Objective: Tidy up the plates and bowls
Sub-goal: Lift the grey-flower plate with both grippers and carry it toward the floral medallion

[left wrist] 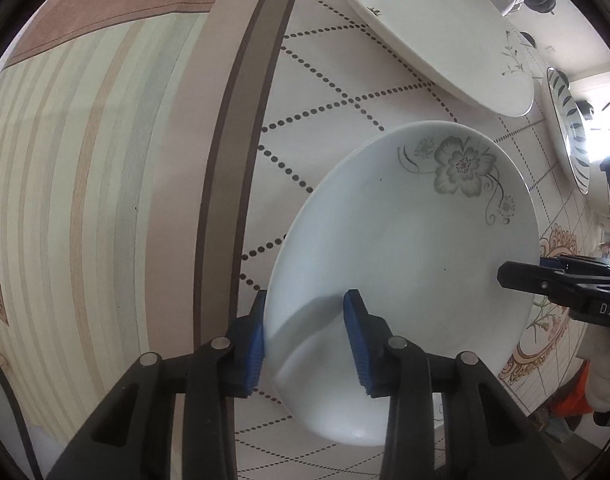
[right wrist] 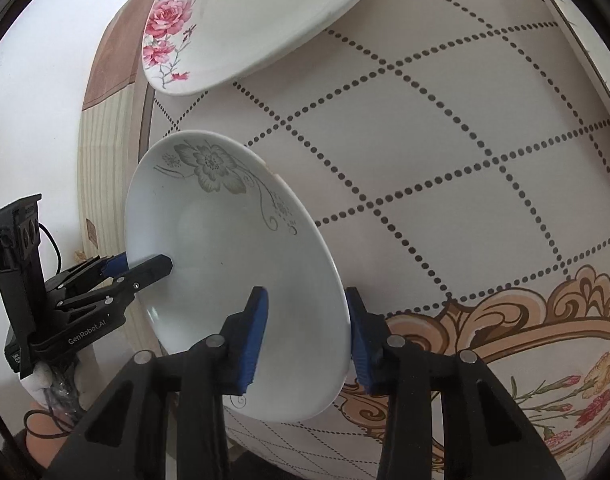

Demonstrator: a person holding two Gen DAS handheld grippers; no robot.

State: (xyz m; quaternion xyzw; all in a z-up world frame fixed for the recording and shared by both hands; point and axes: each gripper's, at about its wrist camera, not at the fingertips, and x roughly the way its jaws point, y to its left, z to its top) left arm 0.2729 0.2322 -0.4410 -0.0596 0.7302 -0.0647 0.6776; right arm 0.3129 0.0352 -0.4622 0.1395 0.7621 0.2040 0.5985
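Two grippers straddle opposite rims of the grey-flowered plate (left wrist: pixel 401 264).

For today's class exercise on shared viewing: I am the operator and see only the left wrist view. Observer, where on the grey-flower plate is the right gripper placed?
Observer: The right gripper straddles the near rim of the grey-flower plate, one blue pad inside the plate, the other outside the rim.
Operator: What decorates the big plate beyond it?
Observer: Pink roses on the far plate, with stems running along its rim.
Operator: What is printed on my own gripper?
Observer: The left gripper reads "GenRobot.AI" along its black arm.
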